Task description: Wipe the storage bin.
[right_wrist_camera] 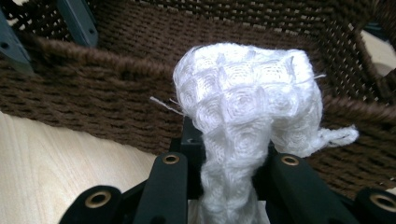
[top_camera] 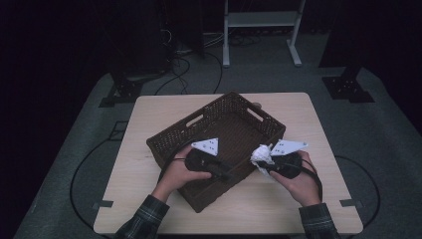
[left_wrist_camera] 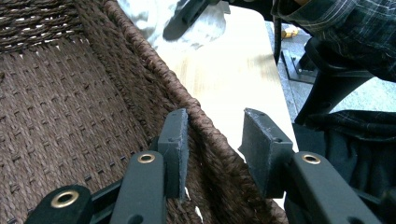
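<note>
Right claw point(right_wrist_camera: 224, 186) is clamped tight on a white cloth point(right_wrist_camera: 247, 102), jaws squeezing its lower part so the bunched waffle-weave top bulges above them; a loose thread and a small tail stick out at the sides. Behind the cloth sits the brown woven basket point(right_wrist_camera: 84, 88), its near wall and rim crossing the right gripper view, pale desk point(right_wrist_camera: 56, 158) showing below at the left. From the high view the right claw point(top_camera: 268, 162) holds the cloth point(top_camera: 262, 155) just outside the basket's right-hand wall, near its rim, off the desk point(top_camera: 149, 199) surface; right hand point(top_camera: 298, 181) wraps the gripper body from below. Left claw point(left_wrist_camera: 215, 140) straddles the basket's rim point(left_wrist_camera: 187, 100), one jaw inside against the wall, the other outside over the desk point(left_wrist_camera: 233, 74) with a gap to the weave, so whether it really pinches the wall I cannot tell. High view has the left claw point(top_camera: 226, 175) at the basket's point(top_camera: 234, 119) near wall, left hand point(top_camera: 181, 172) on the gripper. Basket sits skewed on the desk, handle cut-outs in two walls, inside looks bare. Plaid sleeves point(top_camera: 144, 219) come in from the bottom edge. Cloth point(left_wrist_camera: 154, 18) also appears at the top of the left gripper view, beyond the rim.
</note>
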Demonstrator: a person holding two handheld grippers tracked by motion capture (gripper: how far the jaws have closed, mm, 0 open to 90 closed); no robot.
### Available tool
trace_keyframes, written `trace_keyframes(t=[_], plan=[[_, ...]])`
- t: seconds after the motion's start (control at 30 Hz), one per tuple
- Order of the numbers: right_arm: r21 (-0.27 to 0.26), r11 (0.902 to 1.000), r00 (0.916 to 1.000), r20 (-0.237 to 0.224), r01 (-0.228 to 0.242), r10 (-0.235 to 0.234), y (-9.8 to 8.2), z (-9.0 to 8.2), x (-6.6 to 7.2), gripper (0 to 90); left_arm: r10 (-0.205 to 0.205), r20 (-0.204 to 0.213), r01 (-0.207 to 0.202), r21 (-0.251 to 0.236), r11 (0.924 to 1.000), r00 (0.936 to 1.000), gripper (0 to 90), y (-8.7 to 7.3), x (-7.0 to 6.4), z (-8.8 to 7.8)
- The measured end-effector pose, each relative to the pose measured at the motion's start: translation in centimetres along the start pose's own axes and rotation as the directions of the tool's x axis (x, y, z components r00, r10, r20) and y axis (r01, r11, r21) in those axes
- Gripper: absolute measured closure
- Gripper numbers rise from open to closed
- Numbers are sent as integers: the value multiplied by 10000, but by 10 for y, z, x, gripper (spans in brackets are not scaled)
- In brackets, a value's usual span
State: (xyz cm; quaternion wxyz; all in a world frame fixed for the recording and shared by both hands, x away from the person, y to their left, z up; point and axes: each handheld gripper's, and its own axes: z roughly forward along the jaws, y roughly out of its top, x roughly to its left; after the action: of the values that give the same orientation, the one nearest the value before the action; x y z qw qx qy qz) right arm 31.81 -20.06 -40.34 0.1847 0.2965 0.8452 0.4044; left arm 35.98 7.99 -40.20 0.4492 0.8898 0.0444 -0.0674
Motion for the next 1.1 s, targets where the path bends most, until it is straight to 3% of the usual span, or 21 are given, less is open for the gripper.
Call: trace_keyframes(t=[0.1, 0.23, 0.63, 1.1], plan=[[-284, 9996, 9999, -148, 6, -11, 4, -5, 2, 741, 3, -3, -3, 1, 10000, 10000, 608, 0, 0, 0], [-173, 9998, 9997, -206, 89, -92, 3, -1, 3, 741, 5, -10, -5, -2, 10000, 10000, 608, 0, 0, 0], [664, 9978, 9991, -400, -82, 109, -9, 24, 1, 739, 13, -19, -13, -6, 10000, 10000, 608, 0, 0, 0], [1215, 9924, 9974, -655, -217, 298, -21, 41, -3, 739, 4, -19, -4, -8, 10000, 10000, 608, 0, 0, 0]])
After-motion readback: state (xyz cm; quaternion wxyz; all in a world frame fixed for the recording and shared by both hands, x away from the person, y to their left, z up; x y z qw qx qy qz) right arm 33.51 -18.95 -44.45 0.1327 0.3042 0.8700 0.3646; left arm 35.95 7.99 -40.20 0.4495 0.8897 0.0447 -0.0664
